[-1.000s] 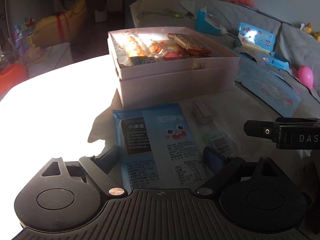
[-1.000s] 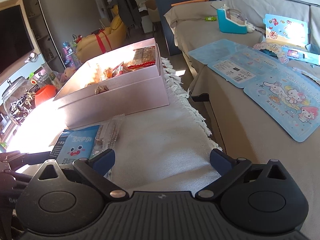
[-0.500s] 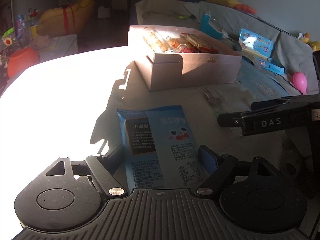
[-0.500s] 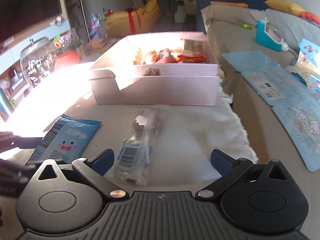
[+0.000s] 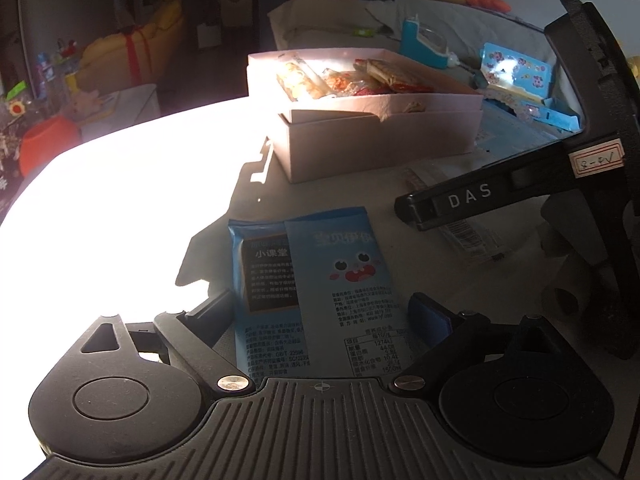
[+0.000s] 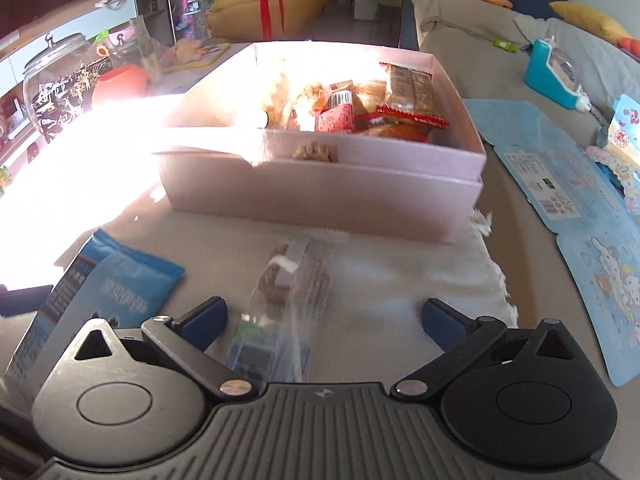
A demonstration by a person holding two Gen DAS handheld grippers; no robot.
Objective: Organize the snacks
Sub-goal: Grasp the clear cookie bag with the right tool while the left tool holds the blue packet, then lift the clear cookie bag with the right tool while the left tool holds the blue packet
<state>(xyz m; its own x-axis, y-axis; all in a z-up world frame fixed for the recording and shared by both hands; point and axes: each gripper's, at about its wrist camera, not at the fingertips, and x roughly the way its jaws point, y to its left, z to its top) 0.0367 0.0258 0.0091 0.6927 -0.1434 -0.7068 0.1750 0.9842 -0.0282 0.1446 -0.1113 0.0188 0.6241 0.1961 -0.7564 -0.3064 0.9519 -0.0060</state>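
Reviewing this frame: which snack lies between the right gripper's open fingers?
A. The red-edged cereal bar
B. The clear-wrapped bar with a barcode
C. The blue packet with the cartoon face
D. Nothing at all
B: in the right wrist view the clear-wrapped bar lies on the cloth between the spread fingers of the right gripper, while the blue packet sits off to its left.

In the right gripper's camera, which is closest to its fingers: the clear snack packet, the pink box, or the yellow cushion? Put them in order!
1. Clear snack packet, lying between the fingers.
2. Pink box, just behind it.
3. Yellow cushion, far back right.
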